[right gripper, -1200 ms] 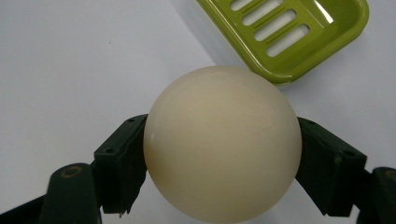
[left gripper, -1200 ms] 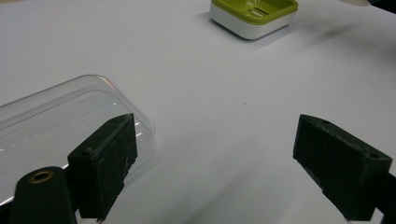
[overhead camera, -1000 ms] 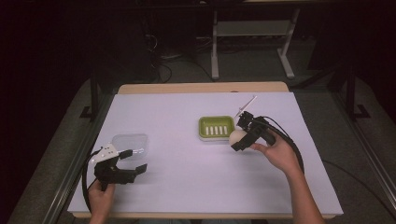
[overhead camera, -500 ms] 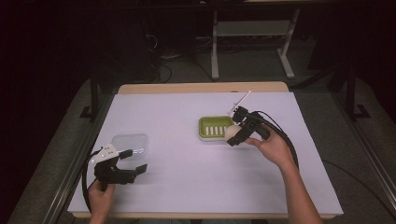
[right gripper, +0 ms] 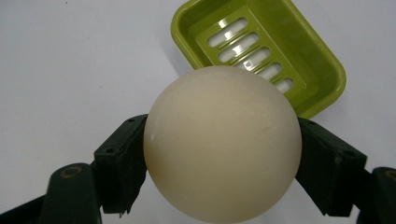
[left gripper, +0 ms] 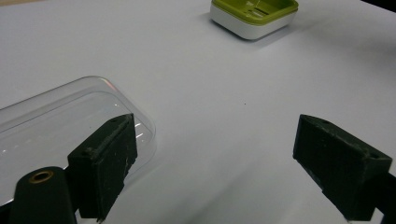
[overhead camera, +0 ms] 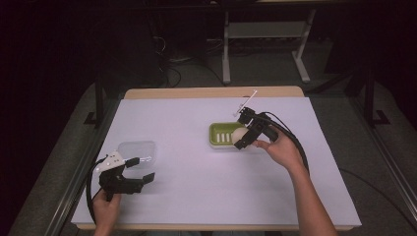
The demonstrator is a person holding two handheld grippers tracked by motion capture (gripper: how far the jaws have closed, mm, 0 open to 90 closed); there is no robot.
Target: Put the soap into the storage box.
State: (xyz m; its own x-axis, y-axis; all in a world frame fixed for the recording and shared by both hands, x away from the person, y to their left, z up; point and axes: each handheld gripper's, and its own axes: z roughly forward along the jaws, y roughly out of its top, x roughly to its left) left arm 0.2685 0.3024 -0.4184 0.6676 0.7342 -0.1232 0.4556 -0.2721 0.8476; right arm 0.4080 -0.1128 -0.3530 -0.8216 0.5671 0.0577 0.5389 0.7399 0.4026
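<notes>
A round cream soap [right gripper: 222, 142] sits between the jaws of my right gripper [right gripper: 222, 163], which is shut on it. In the high view the soap [overhead camera: 239, 133] hangs over the right end of a green soap dish [overhead camera: 222, 134] with slotted bottom [right gripper: 254, 51]. My right gripper [overhead camera: 244, 132] is held by a hand from the right. My left gripper [overhead camera: 138, 168] rests at the front left, open and holding nothing, beside a clear plastic lid [overhead camera: 137, 150]. The left gripper view has the lid [left gripper: 51, 121] by the left jaw and the dish [left gripper: 254, 16] far off.
A white sheet [overhead camera: 196, 196] covers the table. A wooden strip [overhead camera: 211, 92] runs along the far edge. Black cables [overhead camera: 290, 142] trail from the right gripper. Beyond the table stands a metal frame [overhead camera: 265, 34] on a dark floor.
My right gripper has carried the soap left and slightly away from me, from beside the dish to above its right end. The left gripper has stayed put.
</notes>
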